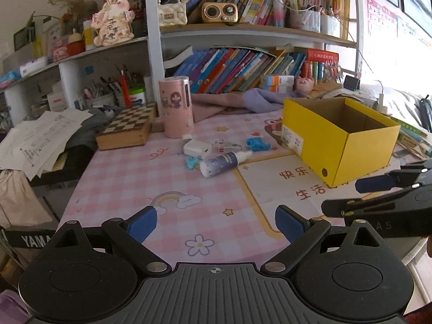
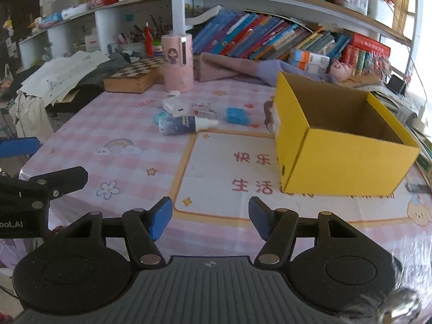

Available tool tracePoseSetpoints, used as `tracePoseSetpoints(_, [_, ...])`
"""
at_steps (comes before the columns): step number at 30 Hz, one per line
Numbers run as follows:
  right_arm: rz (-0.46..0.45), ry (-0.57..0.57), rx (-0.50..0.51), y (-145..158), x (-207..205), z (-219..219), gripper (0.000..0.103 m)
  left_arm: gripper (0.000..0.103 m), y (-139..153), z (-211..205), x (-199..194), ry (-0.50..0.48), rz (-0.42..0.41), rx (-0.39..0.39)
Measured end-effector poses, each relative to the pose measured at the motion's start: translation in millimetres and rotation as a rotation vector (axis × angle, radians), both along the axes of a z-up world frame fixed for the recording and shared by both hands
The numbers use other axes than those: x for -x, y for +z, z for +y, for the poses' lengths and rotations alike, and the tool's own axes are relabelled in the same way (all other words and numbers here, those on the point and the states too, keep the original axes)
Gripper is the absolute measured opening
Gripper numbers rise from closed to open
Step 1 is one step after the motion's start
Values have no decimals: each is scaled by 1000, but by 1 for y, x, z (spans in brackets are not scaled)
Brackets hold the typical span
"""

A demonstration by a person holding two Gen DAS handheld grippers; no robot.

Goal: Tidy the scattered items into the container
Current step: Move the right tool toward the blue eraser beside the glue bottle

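Note:
An open yellow cardboard box (image 1: 334,145) (image 2: 348,156) stands on the right of the pink checked tablecloth; no items show inside it. Left of it lie a starry spray bottle (image 1: 221,163) (image 2: 181,125) on its side, a white charger (image 1: 196,148) (image 2: 175,106), a small red-and-white pack (image 1: 225,146) (image 2: 203,110), a blue block (image 1: 257,143) (image 2: 237,115) and a small light-blue piece (image 1: 191,161) (image 2: 161,115). My left gripper (image 1: 216,224) is open and empty near the table's front edge. My right gripper (image 2: 210,216) is open and empty, also near the front.
A pink cylinder container (image 1: 176,106) (image 2: 178,63) and a chessboard box (image 1: 127,128) (image 2: 133,77) stand behind the items. Folded cloths (image 1: 243,101) lie at the back. Bookshelves fill the rear. Papers (image 1: 40,137) pile at the left edge.

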State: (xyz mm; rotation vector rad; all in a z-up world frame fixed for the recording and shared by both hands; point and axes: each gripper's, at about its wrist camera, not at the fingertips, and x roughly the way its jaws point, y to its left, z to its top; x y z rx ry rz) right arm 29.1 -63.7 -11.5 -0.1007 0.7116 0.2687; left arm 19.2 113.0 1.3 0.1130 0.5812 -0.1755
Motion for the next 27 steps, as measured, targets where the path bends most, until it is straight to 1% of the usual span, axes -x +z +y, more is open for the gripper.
tracePoseSetpoints(6, [-6, 2, 0, 1, -8, 3, 60, 96, -2, 0, -3, -2, 3, -2])
tracePoseSetpoints(13, [-10, 1, 16, 1, -19, 3, 60, 96, -5, -5, -19, -18, 14, 1])
tracePoseSetpoints(20, [-15, -19, 17, -1, -44, -2, 60, 96, -10, -16, -41, -44, 23, -13])
tracePoseSetpoints(25, [-11, -44, 6, 0, -63, -5, 59, 96, -11, -23, -54, -72, 14, -36])
tracePoseSetpoints(27, [0, -49, 5, -1, -71, -4, 59, 96, -11, -24, -58, -80, 9, -28])
